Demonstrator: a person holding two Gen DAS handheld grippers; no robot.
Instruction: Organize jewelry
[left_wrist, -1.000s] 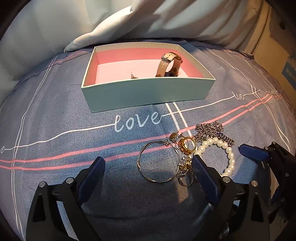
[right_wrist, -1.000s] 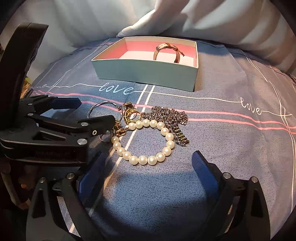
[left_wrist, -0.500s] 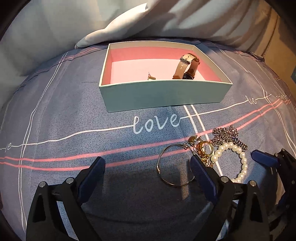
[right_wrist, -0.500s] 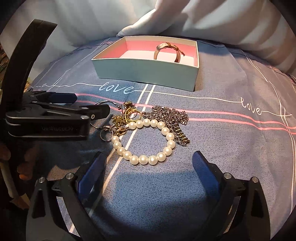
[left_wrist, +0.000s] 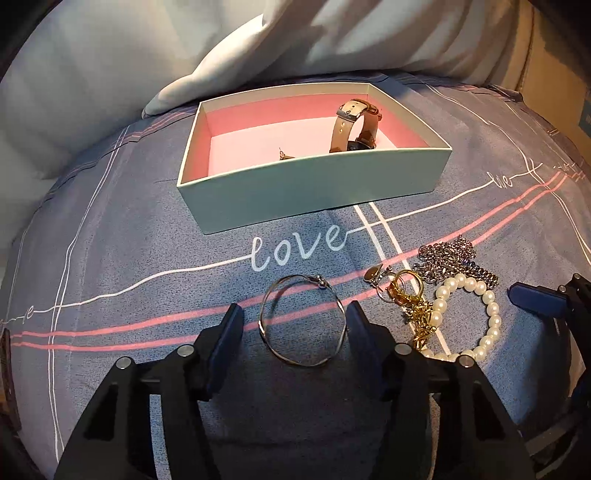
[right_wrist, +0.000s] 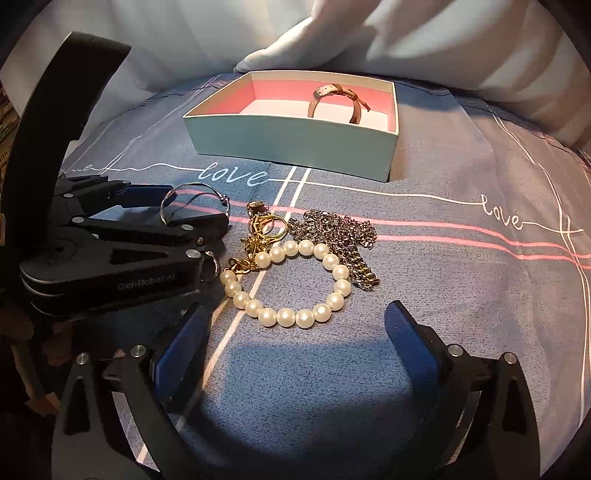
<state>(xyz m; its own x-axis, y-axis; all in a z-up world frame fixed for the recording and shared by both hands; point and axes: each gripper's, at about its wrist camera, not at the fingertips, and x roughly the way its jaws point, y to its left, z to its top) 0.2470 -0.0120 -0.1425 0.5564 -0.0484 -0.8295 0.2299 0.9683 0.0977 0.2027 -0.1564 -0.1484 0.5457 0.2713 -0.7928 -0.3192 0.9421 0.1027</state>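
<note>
Left wrist view: left gripper (left_wrist: 293, 319) jaws just been closing around silver bangle (left_wrist: 302, 320), right pad touching, left pad apart; thin wire may spring out sideways.

Right wrist view: right gripper (right_wrist: 295, 334) released, empty, near pearl bracelet (right_wrist: 286, 282); gift box (right_wrist: 295, 138) far.

One box (left_wrist: 314, 184), one watch (left_wrist: 354, 123), one silver bangle (left_wrist: 303, 325), one pearl bracelet (right_wrist: 288, 284), one steel chain (right_wrist: 340, 236), two grippers.

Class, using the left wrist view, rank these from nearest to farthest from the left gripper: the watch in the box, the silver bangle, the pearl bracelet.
1. silver bangle: between the jaws of the left gripper, which have just been closing.
2. pearl bracelet: on the bedcover, off to the right.
3. watch: farthest, standing inside the box, right part.
</note>
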